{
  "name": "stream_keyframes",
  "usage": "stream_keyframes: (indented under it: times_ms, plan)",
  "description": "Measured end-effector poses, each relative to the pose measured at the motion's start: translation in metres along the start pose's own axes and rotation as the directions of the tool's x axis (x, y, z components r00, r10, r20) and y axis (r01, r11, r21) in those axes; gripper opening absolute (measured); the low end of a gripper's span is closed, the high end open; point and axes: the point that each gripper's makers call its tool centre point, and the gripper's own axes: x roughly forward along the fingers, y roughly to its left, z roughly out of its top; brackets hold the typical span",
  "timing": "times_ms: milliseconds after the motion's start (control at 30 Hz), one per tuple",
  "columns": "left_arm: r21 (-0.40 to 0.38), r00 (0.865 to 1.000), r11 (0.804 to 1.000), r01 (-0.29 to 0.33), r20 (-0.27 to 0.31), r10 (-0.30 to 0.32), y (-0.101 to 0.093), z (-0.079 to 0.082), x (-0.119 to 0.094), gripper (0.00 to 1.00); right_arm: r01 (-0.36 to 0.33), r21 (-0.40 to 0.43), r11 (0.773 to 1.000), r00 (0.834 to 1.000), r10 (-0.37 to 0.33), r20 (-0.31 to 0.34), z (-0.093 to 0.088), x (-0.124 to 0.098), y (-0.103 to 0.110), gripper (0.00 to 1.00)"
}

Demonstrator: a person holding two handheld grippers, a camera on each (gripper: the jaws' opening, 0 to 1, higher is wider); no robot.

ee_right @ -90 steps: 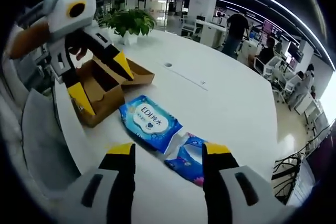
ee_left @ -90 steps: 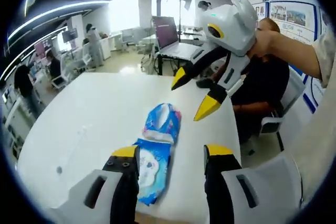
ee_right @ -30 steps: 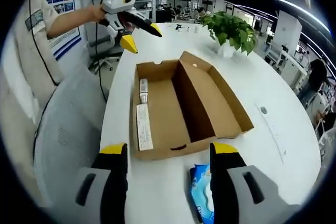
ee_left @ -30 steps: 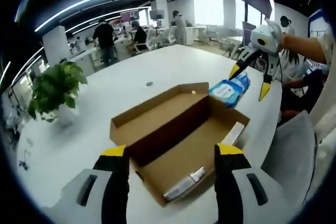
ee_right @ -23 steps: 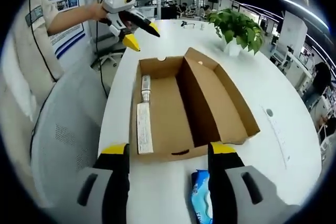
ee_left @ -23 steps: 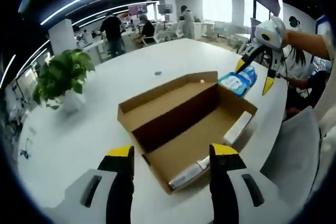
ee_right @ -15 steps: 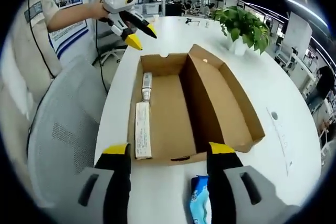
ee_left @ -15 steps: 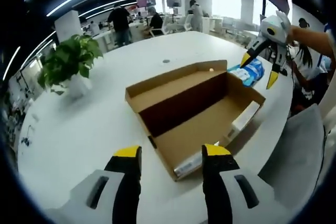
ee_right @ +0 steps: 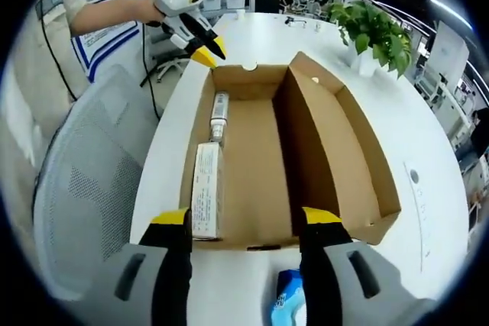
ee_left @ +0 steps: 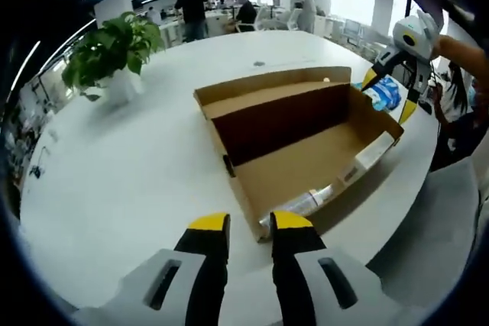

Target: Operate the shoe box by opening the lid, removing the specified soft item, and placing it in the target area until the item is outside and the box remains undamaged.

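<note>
An open brown cardboard shoe box (ee_left: 298,158) lies on the white table (ee_left: 114,166), its lid folded back flat. Inside the box (ee_right: 252,166) rest a long white carton (ee_right: 205,196) and a small tube (ee_right: 219,116). My left gripper (ee_left: 249,223) is at the box's near corner, jaws narrowed with a small gap still between them. From the right gripper view, the left gripper (ee_right: 212,51) hovers at the box's far end. My right gripper (ee_right: 247,219) is open just short of the box's other end. A blue wipes pack (ee_right: 289,303) lies below it on the table.
A potted plant (ee_left: 114,43) stands on the table to the left of the box. The blue packs (ee_left: 380,89) lie past the box near the right gripper (ee_left: 388,95). A grey mesh chair (ee_right: 84,188) sits by the table edge. People work at desks in the background.
My left gripper's jaws have narrowed a lot and it has come close to the box's corner. The right gripper has drawn nearer the box's opposite end, still open.
</note>
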Motion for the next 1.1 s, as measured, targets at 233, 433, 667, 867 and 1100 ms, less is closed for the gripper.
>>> stream_keyframes:
  times_ms: [233,433,667,867,1100]
  plan:
    - [-0.108,1.000,0.994,0.016,0.014,-0.015,0.001,-0.004,0.006,0.08,-0.051,-0.013,0.999,0.998,0.050,-0.030,-0.004,0.014,0.004,0.52]
    - [-0.117,1.000,0.993,0.027,0.016,-0.025,-0.004,-0.005,0.009,0.03,-0.110,0.001,0.994,0.993,0.110,-0.033,-0.003,0.024,0.010,0.53]
    - [-0.136,0.999,0.990,0.032,0.018,-0.029,-0.003,-0.005,0.010,0.03,-0.131,-0.012,0.991,0.989,0.130,-0.066,-0.008,0.036,0.013,0.50]
    - [-0.142,0.999,0.989,0.037,0.023,-0.034,-0.002,-0.006,0.010,0.03,-0.118,-0.023,0.993,0.990,0.116,-0.076,-0.010,0.035,0.008,0.51]
    - [-0.135,0.999,0.990,0.037,0.022,-0.034,-0.003,-0.006,0.010,0.03,-0.122,-0.014,0.992,0.989,0.121,-0.080,-0.013,0.029,0.006,0.47]
